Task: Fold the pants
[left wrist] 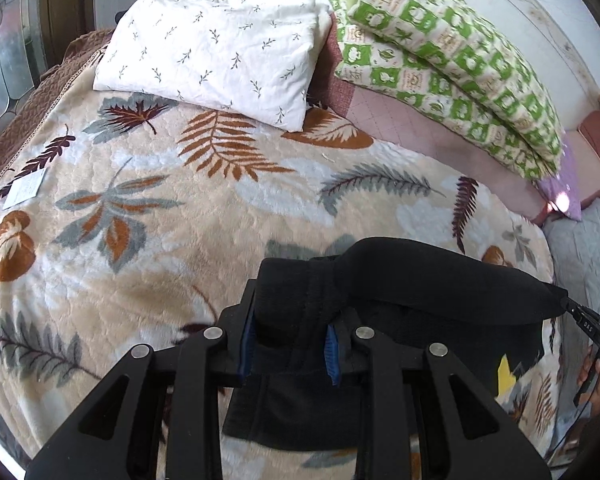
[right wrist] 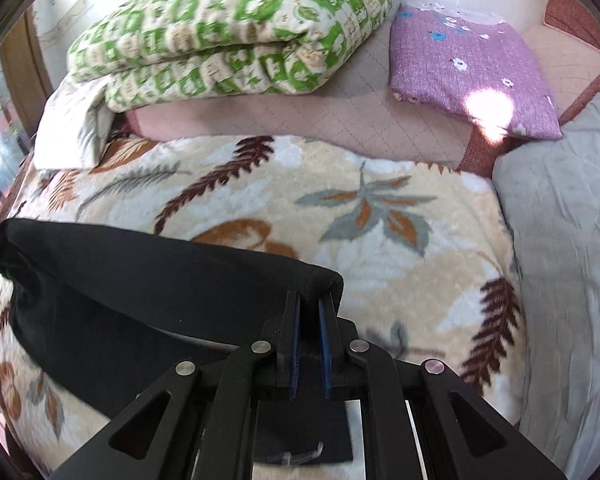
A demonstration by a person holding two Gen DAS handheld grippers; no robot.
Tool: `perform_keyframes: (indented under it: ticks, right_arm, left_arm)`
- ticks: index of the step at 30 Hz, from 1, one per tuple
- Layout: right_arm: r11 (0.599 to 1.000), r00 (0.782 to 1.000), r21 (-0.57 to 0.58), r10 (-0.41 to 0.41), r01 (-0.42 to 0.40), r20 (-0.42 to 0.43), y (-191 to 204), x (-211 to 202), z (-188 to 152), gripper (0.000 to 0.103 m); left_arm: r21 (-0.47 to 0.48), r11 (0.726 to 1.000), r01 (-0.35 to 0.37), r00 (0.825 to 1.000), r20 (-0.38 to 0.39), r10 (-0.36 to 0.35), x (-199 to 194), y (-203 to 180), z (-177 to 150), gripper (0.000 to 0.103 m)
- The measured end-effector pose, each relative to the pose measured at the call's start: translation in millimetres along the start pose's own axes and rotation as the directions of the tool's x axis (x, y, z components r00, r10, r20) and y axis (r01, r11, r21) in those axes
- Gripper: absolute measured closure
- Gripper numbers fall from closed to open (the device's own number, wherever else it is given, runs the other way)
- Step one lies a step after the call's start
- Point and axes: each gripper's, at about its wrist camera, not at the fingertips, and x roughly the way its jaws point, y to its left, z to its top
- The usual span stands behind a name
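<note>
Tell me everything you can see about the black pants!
The black pants look like soft, thick knit cloth, plain with no pattern. They are lifted and stretched between two grippers above the leafy blanket on the bed. The left gripper pinches a bunched part with a seam, and the right gripper pinches a folded corner. Between them the top edge sags a little, and more cloth hangs down toward the blanket. Whether it touches the blanket is hard to tell.
</note>
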Motion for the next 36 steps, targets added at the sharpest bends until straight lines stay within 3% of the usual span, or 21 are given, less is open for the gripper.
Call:
perform_keyframes:
  ticks: [8,12,16,19,23,28,32,35,36]
  right_arm:
    - [0.998,0.999,0.054,0.047,-0.045,-0.027,-3.7,-11.0,-62.7,0.095]
    - [0.996,0.997,0.078,0.053,-0.049,-0.053,-5.6,-11.4,-89.5,0.095]
    - [0.992,0.996,0.115,0.051,-0.042,-0.073,-9.0,-11.6,-108.6,0.094]
    - [0.993,0.997,0.115,0.009,0.000,-0.079,-7.8,-14.0,-117.1,0.086]
    - [0.993,0.996,0.107,-0.040,0.048,-0.084,-3.8,-22.5,-122.0,0.081]
    - [0.988,0.996,0.132,-0.068,0.075,-0.056,-9.9,-51.4,-123.6,0.080]
    - [0.972,1.000,0.233,-0.010,0.004,0.021,-21.1,-87.1,-119.2,0.077]
    - [0.955,0.998,0.294,0.025,-0.043,0.066,-22.0,-103.4,-110.8,0.061]
    - [0.949,0.997,0.310,0.033,-0.052,0.067,-21.0,-104.8,-107.1,0.058]
  left_arm:
    - [0.120,0.993,-0.010,1.000,0.023,0.007,-21.1,1.5,-59.7,0.078]
    - [0.205,0.978,-0.043,0.999,-0.021,0.049,-12.6,1.4,-93.5,0.078]
    - [0.205,0.978,-0.042,0.996,-0.064,0.056,-5.8,9.6,-110.1,0.077]
    - [0.218,0.974,-0.065,0.992,-0.089,0.086,-4.2,12.5,-115.7,0.072]
    - [0.211,0.976,-0.051,0.991,-0.114,0.076,-13.0,20.2,-117.8,0.060]
    - [0.154,0.988,0.028,0.990,-0.138,-0.007,-36.3,37.8,-116.0,0.060]
    - [0.063,0.994,0.093,0.990,-0.116,-0.085,-53.7,49.4,-93.9,0.060]
    - [0.036,0.993,0.109,0.988,-0.117,-0.104,-50.6,45.9,-70.0,0.041]
    - [0.042,0.994,0.098,0.988,-0.121,-0.092,-43.4,41.8,-61.7,0.040]
